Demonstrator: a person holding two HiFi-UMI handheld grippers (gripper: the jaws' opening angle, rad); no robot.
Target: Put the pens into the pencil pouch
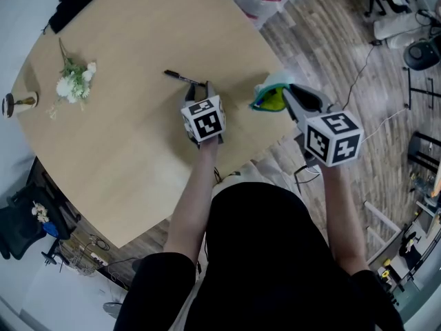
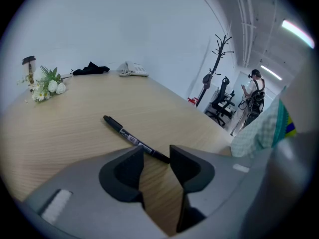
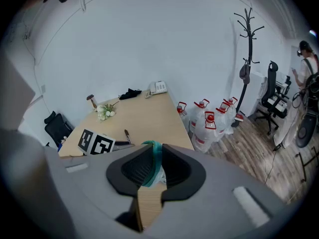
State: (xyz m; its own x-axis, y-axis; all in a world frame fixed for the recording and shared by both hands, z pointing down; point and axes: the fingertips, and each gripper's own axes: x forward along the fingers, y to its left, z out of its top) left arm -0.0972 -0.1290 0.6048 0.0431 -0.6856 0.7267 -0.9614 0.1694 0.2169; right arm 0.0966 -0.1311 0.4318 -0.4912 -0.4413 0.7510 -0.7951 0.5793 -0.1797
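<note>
Firstly, head view: a round wooden desk (image 1: 138,136) carries one black pen (image 1: 182,78), lying flat toward its far right side. The left gripper (image 1: 204,88) points at the pen's near end, with its marker cube (image 1: 203,119) facing the camera. The right gripper (image 1: 289,94) is at the desk's right edge and grips a green-and-blue pouch (image 1: 269,98), which is near the pen but apart from it. White flowers (image 1: 74,81) and a black cloth (image 1: 72,2) lie on the far left part of the desk.

Next, left gripper view: the fingers (image 2: 127,171) are spread, with bare desk between them. The pen (image 2: 134,139) runs slantwise across the desk, and its near end reaches the gap at the fingertips without either pad pressing on it. The pouch (image 2: 266,128) shows at the right margin. A telephone (image 2: 133,70) sits at the desk's far edge.

Lastly, right gripper view: the fingers (image 3: 177,171) pinch a fold of the pouch's teal edge (image 3: 153,161), which stands up between the pads. Beyond them lie the desk, the pen (image 3: 127,136) and the left gripper's marker cube. Water bottles (image 3: 212,121) and a coat stand (image 3: 248,44) are at the right.
</note>
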